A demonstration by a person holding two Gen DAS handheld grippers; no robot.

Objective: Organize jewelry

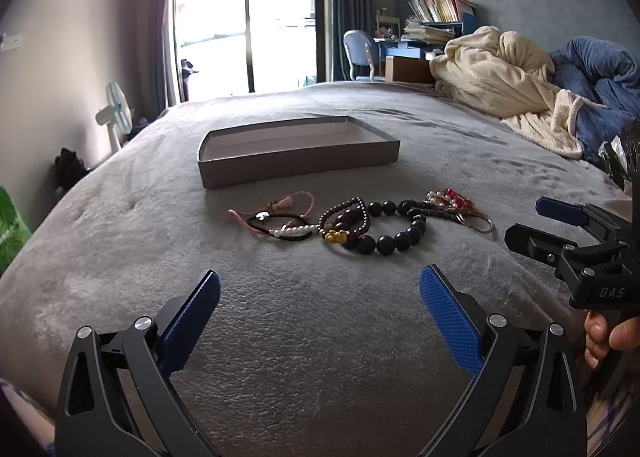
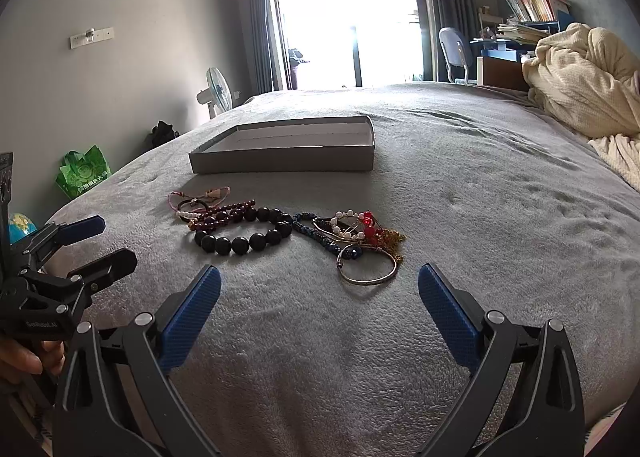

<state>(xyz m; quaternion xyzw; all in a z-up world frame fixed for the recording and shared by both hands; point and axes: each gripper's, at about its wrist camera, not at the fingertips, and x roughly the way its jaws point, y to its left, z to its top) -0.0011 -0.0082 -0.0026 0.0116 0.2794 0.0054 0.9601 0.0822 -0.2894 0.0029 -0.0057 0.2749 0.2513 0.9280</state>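
On the grey bed cover (image 1: pixel 304 357) ahead of me lies the jewelry in a loose row, just short of the shallow grey cardboard box (image 1: pixel 298 153), which sits open-topped and apart from it. From my left I see a pink cord bracelet (image 1: pixel 276 206), a black band with pearls (image 1: pixel 286 231), a dark red bead string (image 1: pixel 352 213) and a large black bead bracelet (image 1: pixel 394 235). Through the right camera a plain metal bangle (image 2: pixel 370 271) lies nearest, touching a tangle of red, pearl and gold pieces (image 2: pixel 366 227). My left gripper (image 1: pixel 320 299) has its blue pads spread wide, holding nothing. My right gripper (image 2: pixel 320 299) is likewise spread and empty. Both hover near the row, not touching it.
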